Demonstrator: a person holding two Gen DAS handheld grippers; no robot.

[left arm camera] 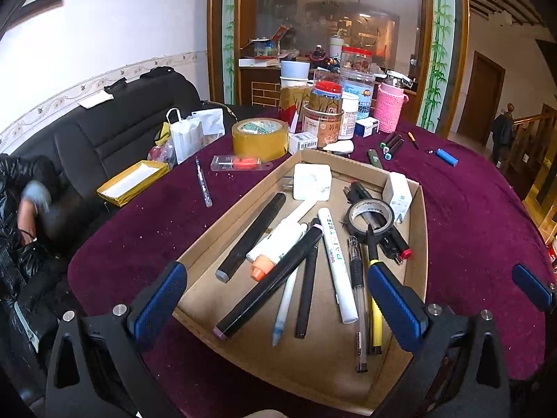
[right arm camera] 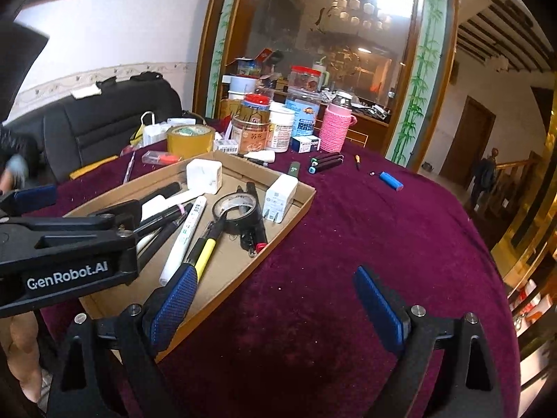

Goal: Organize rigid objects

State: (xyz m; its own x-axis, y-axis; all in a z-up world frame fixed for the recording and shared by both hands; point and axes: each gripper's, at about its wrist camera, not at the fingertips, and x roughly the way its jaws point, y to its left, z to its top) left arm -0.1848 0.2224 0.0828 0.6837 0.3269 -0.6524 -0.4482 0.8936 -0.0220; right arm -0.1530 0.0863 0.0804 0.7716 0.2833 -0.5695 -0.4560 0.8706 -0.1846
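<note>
Maroon cloth (right arm camera: 365, 230) covers the table, where a shallow cardboard tray (left arm camera: 417, 240) holds pens, markers, two white chargers and a black tape roll (left arm camera: 370, 216). Left gripper (left arm camera: 278, 299) hangs over the tray, jaws wide, holding nothing. Right gripper (right arm camera: 275, 308) hovers beside the tray, spread apart and empty. Blue lighter (right arm camera: 391, 180) lies apart on the cloth.

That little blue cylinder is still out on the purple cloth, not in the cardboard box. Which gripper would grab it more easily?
Probably the right gripper: it hangs open over bare purple tablecloth on the box's right, the small blue cylinder's side. The left gripper, also open, sits over the cardboard box, farther away.
</note>
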